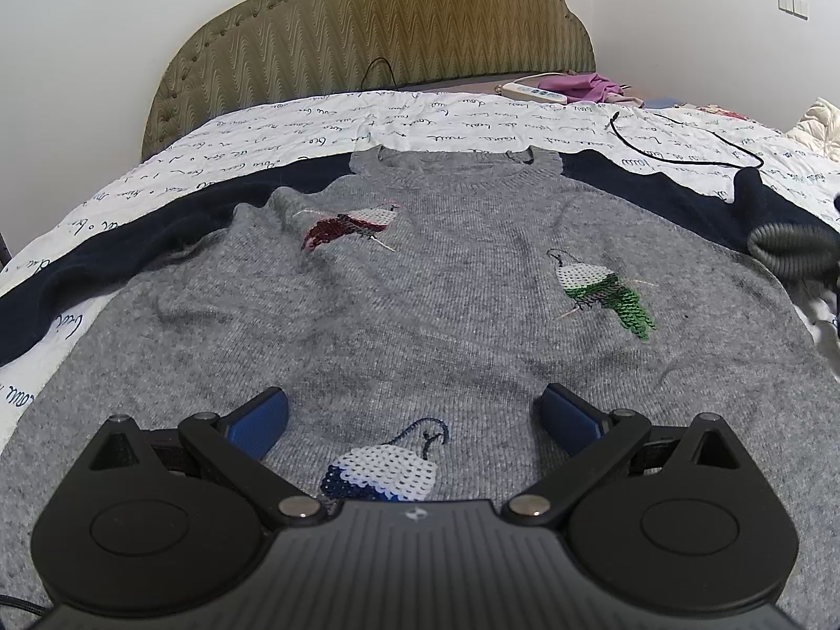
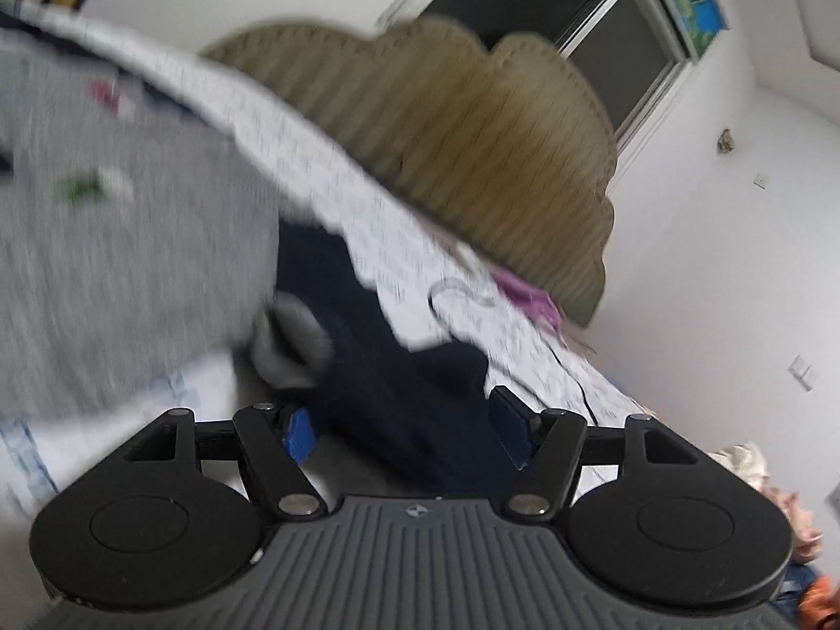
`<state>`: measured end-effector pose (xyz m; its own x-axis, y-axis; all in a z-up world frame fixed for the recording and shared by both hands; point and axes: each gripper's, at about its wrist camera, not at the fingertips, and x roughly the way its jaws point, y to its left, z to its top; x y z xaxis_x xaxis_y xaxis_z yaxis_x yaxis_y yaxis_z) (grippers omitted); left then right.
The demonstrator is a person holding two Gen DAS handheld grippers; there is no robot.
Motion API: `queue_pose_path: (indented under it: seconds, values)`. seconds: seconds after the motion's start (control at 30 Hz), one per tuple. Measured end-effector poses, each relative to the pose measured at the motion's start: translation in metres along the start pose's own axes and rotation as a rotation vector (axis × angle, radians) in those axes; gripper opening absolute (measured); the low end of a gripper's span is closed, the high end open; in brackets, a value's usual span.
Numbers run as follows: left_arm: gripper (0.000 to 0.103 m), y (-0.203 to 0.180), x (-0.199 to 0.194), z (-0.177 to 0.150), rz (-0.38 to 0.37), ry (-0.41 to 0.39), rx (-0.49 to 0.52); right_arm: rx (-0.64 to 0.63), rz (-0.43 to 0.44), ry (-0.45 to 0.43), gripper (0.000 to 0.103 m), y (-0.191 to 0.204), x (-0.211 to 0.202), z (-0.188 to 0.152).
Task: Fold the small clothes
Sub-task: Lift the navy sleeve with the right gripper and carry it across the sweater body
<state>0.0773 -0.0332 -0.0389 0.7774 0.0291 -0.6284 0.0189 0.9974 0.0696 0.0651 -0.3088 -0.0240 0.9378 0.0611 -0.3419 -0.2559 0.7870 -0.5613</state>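
The left gripper (image 1: 411,409) hangs over the hem of the grey sweater (image 1: 446,304), fingers spread wide with nothing between them. The sweater lies flat on the bed sheet (image 1: 367,115), its navy sleeves stretched to either side. The right gripper (image 2: 403,428) stands open too, the right navy sleeve (image 2: 399,367) lying loose between its fingers, blurred. Beyond stands the padded headboard (image 1: 378,21).
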Motion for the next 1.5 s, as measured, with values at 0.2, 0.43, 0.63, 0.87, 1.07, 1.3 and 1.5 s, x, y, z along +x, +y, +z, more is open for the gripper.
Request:
queue_pose_path:
  seconds: [0.2, 0.43, 0.63, 0.87, 1.07, 1.3, 1.5]
  values:
    - [0.103, 0.001, 0.000, 0.000, 0.000, -0.001, 0.000, 0.009, 0.048, 0.039, 0.068, -0.001, 0.016, 0.007]
    - [0.103, 0.001, 0.000, 0.000, 0.000, 0.000, -0.002, -0.021, 0.108, 0.102, 0.012, 0.013, 0.024, 0.016]
    - [0.103, 0.002, 0.000, 0.002, -0.003, 0.014, 0.006, 0.241, 0.116, 0.086, 0.010, -0.008, 0.011, 0.033]
    - [0.103, 0.020, -0.011, 0.023, -0.046, 0.094, 0.067, 0.745, 0.289, 0.084, 0.011, -0.053, 0.018, 0.058]
    - [0.103, 0.045, -0.011, 0.035, 0.054, 0.067, 0.066, 1.118, 0.470, 0.110, 0.013, -0.062, 0.033, 0.062]
    - [0.103, 0.061, -0.006, 0.038, 0.079, 0.056, 0.058, 1.344, 0.564, 0.142, 0.013, -0.043, 0.052, 0.074]
    - [0.103, 0.069, -0.002, 0.038, 0.115, 0.036, 0.078, 1.387, 0.597, 0.165, 0.014, -0.018, 0.075, 0.102]
